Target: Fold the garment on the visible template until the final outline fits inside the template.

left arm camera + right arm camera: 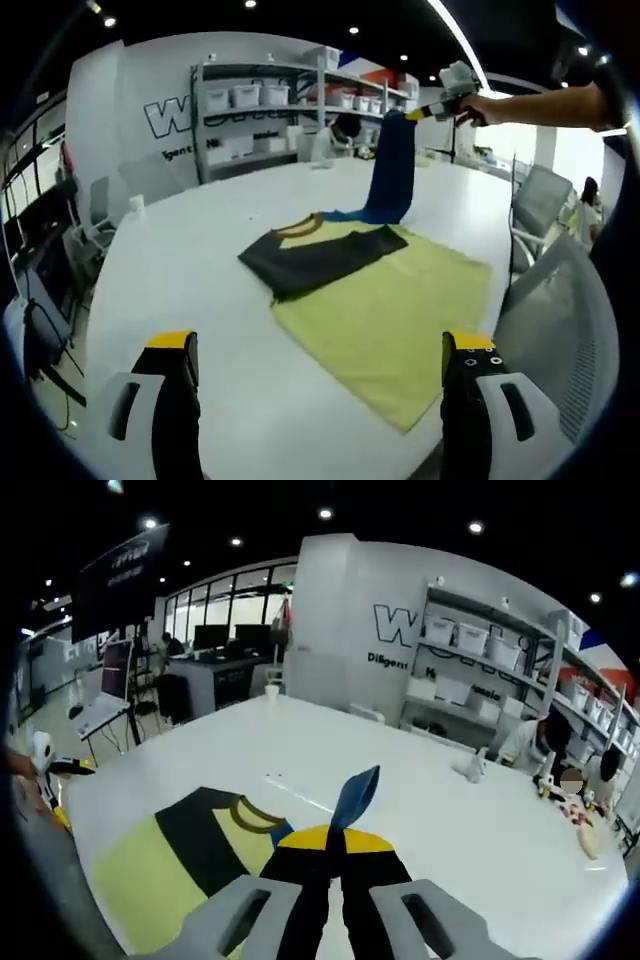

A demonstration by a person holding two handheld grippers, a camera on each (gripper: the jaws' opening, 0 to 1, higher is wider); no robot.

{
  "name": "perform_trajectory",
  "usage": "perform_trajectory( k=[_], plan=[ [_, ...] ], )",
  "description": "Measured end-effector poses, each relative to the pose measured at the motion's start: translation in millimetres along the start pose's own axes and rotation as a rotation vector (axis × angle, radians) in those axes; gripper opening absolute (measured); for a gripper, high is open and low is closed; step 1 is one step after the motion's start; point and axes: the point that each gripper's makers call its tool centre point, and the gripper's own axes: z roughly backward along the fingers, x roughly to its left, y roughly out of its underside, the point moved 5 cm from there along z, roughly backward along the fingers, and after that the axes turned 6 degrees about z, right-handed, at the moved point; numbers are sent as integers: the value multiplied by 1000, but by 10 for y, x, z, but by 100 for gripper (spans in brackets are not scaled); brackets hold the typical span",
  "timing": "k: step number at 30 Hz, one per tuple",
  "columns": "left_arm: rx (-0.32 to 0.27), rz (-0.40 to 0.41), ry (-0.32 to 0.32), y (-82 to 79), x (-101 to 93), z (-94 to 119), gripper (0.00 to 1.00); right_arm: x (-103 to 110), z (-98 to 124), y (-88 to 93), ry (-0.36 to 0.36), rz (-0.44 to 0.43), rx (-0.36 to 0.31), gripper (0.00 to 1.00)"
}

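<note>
Tabletop: a wide white tabletop is stretching across the room, with shelving holding white bins standing behind it.

Template: a yellow-green template is lying flat on the tabletop, near the edge closest to the left claw.

Garment: a garment with a dark body and a mustard collar is lying partly on the far end of the template and partly on bare tabletop; its blue part is rising up from the surface toward the right claw. In the right gripper view the dark panel and the collar are resting on the template beside the claw.

Left claw: the left claw is hovering over the near edge of the tabletop, its jaws standing wide apart and holding nothing.

Right claw: the right claw is clenching a blue strip of the garment between closed yellow-tipped jaws, the cloth poking up above them. In the left gripper view this claw is lifted high over the tabletop, a person's hand gripping it.

Background: people are sitting at the far end of the tabletop.
</note>
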Motion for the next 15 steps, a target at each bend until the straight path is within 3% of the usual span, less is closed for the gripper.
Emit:
perform_trajectory(
  k=[9,15],
  plan=[
    [-35,32,0,2,10,83,99,325,-3,-307,-58,44,-39,0],
    [-35,27,-1,38,9,135,99,594,-68,-391,-100,59,-40,0]
  ],
)
